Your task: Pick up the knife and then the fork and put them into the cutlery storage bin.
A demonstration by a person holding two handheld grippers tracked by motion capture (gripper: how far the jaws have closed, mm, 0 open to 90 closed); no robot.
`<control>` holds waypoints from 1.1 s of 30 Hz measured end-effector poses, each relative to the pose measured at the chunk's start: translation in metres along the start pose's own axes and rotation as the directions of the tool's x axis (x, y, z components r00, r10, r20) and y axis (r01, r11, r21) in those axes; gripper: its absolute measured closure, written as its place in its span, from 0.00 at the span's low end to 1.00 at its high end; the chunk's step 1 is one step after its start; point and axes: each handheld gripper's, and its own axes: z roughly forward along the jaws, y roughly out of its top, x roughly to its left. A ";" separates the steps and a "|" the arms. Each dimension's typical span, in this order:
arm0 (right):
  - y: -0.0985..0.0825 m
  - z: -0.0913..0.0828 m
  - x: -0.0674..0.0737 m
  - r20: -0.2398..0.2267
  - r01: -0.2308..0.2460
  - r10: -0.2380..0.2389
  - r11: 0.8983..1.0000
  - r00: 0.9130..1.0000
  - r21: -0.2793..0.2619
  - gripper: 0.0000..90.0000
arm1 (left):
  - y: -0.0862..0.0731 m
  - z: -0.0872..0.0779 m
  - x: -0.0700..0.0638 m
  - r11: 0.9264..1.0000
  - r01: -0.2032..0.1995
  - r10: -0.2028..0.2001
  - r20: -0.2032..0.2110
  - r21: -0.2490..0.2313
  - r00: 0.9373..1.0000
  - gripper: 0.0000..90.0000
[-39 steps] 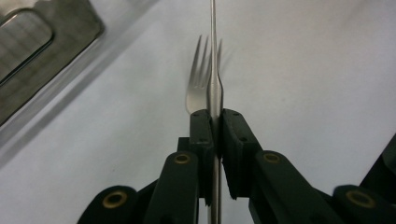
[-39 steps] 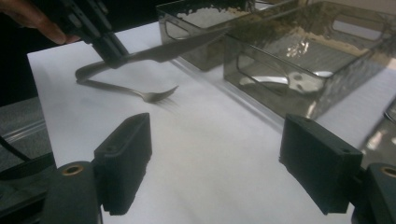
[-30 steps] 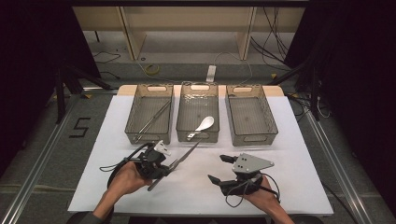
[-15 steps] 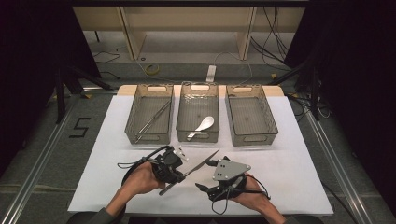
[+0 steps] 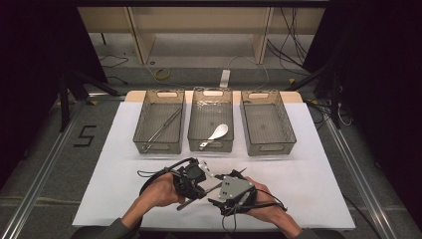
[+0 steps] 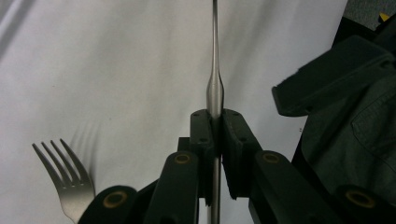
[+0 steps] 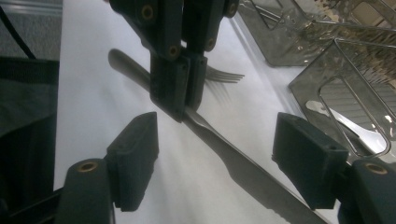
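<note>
While my left tongs (image 6: 215, 135) stay clamped on the knife (image 7: 243, 170) at the neck of its handle, my right tongs (image 7: 226, 158) stand apart around the blade, having just been closing, pads not yet touching. I judge it stiff, light, slick steel, best pinched flat-on at the blade's broad middle. It is slim and silvery with a serrated edge, held above the desk (image 5: 308, 174) near its front edge; a fork (image 6: 70, 175) lies beside.
</note>
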 end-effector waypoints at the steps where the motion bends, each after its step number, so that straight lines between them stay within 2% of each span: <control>1: 0.000 0.001 0.000 0.001 0.016 -0.016 1.000 1.000 0.005 0.39 | 0.000 0.000 0.000 1.000 -0.003 0.003 0.003 0.003 1.000 0.92; 7: -0.002 0.006 0.003 0.003 0.087 -0.088 0.995 0.996 0.040 0.45 | 0.005 0.000 -0.002 0.999 -0.030 0.029 0.021 0.026 0.999 0.92; 10: -0.002 0.007 0.004 0.011 0.121 -0.122 0.992 0.993 0.046 0.49 | 0.007 0.001 -0.003 0.999 -0.024 0.023 0.033 0.027 0.999 0.92; 13: -0.002 0.008 0.007 0.010 0.162 -0.163 0.984 0.987 0.070 0.52 | 0.008 0.002 -0.004 0.999 -0.033 0.032 0.041 0.038 0.999 0.92; 15: -0.003 0.009 0.008 0.015 0.207 -0.209 0.974 0.978 0.092 0.55 | 0.009 0.002 -0.005 0.999 -0.026 0.024 0.048 0.034 0.999 0.92; 21: -0.004 0.012 0.013 0.021 0.234 -0.238 0.965 0.971 0.116 0.64 | 0.011 0.002 -0.003 0.997 -0.048 0.044 0.058 0.060 0.997 0.92; 24: -0.004 0.014 0.015 0.042 0.267 -0.274 0.955 0.961 0.132 0.66 | 0.011 0.003 -0.003 0.997 -0.048 0.044 0.066 0.065 0.997 0.92; 26: -0.005 0.014 0.014 0.043 0.309 -0.318 0.939 0.947 0.149 0.69 | 0.012 0.004 -0.003 0.995 -0.057 0.052 0.070 0.077 0.996 0.92; 27: -0.005 0.015 0.017 0.049 0.298 -0.307 0.943 0.950 0.146 0.70 | 0.012 0.005 -0.003 0.995 -0.056 0.050 0.076 0.081 0.996 0.92; 29: -0.006 0.015 0.018 0.049 0.348 -0.361 0.922 0.931 0.168 0.73 | 0.013 0.006 -0.003 0.995 -0.051 0.044 0.082 0.081 0.996 0.92; 30: -0.006 0.016 0.020 0.059 0.333 -0.347 0.928 0.936 0.166 0.74 | 0.013 0.006 -0.003 0.995 -0.053 0.045 0.084 0.083 0.995 0.92; 31: -0.006 0.016 0.020 0.057 0.360 -0.373 0.918 0.926 0.166 0.74 | 0.013 0.006 -0.003 0.995 -0.051 0.044 0.085 0.084 0.995 0.92; 32: -0.005 0.017 0.021 0.061 0.363 -0.377 0.917 0.924 0.169 0.75 | 0.013 0.006 -0.002 0.995 -0.052 0.044 0.086 0.086 0.995 0.92; 33: -0.005 0.017 0.021 0.061 0.377 -0.391 0.910 0.918 0.172 0.76 | 0.013 0.007 -0.002 0.994 -0.056 0.048 0.088 0.090 0.995 0.92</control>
